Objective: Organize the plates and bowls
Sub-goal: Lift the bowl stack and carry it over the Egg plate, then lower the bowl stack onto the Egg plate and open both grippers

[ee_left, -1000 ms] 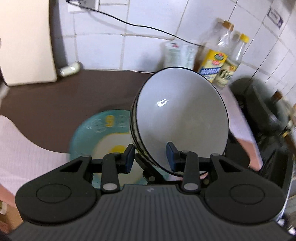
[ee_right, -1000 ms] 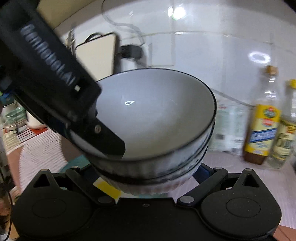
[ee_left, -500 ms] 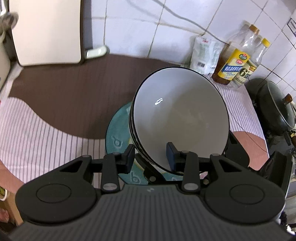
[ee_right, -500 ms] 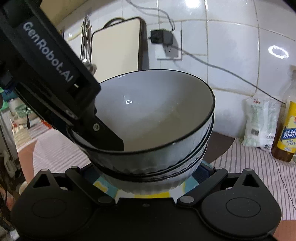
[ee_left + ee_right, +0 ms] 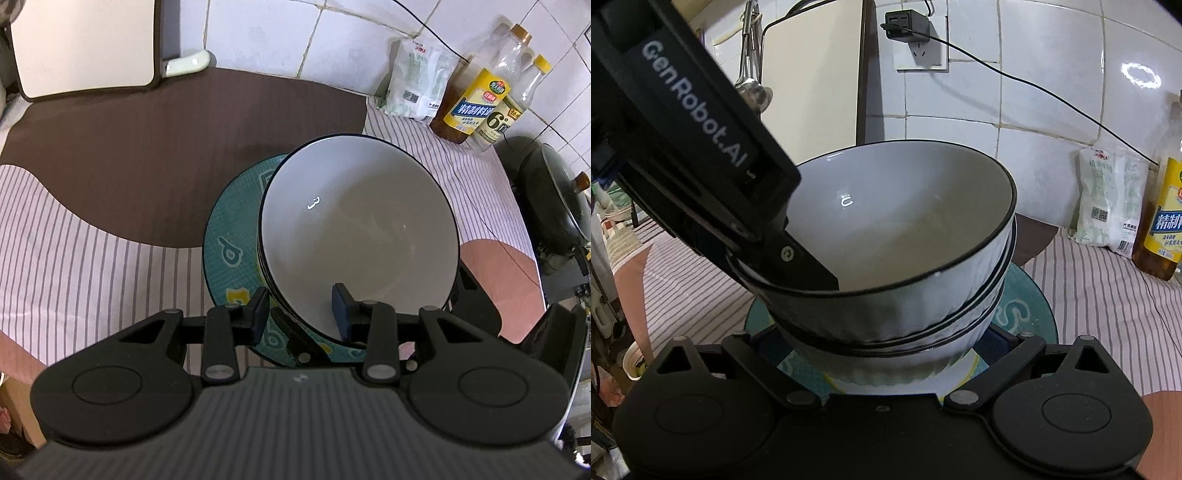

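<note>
Bowls (image 5: pixel 360 229), a nested white stack, sit tilted over the teal plate (image 5: pixel 231 240) on my striped cloth (image 5: pixel 92 251). My left gripper (image 5: pixel 299 308) pinches the stack's near rim, one finger inside. My right gripper (image 5: pixel 882 350) cradles the bottom bowl between widely spread fingers.

Both wrist views look down closely, sharing the bowls (image 5: pixel 358 236)

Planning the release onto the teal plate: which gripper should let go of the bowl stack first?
Probably left gripper: it only pinches the bowl stack's rim, while the right gripper cradles its base above the teal plate.
</note>
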A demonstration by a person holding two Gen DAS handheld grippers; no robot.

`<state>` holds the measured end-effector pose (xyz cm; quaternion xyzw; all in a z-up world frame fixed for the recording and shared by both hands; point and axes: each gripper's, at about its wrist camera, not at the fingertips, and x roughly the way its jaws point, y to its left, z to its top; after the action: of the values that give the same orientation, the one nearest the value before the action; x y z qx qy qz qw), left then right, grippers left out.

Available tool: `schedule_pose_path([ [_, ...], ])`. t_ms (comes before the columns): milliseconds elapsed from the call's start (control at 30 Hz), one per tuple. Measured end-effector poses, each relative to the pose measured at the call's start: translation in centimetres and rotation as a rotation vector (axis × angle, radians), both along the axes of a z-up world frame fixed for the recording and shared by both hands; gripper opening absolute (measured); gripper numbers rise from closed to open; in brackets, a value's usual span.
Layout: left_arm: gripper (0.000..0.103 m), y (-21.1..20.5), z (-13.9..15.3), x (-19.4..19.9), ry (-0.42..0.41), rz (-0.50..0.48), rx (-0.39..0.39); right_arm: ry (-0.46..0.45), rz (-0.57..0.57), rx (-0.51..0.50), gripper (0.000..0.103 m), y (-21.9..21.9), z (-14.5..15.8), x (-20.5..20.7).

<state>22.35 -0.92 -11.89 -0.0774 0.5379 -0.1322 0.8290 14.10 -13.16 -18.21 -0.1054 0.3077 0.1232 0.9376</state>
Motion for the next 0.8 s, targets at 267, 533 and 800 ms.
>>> schedule_pose_path([
  [267,0.035,-0.28,-0.22,0.62,0.005,-0.012,0.010,0.011,-0.013,0.001,0.101,0.22,-0.15,0.30],
  [533,0.034,-0.40,-0.38,0.35,0.002,-0.018,0.014,0.014,-0.034,0.011,0.101,0.42,-0.51,-0.03],
  [800,0.035,-0.99,-0.01,-0.24,-0.035,-0.004,0.054,0.051,-0.042,-0.008,0.100,0.58,-0.01,0.26],
])
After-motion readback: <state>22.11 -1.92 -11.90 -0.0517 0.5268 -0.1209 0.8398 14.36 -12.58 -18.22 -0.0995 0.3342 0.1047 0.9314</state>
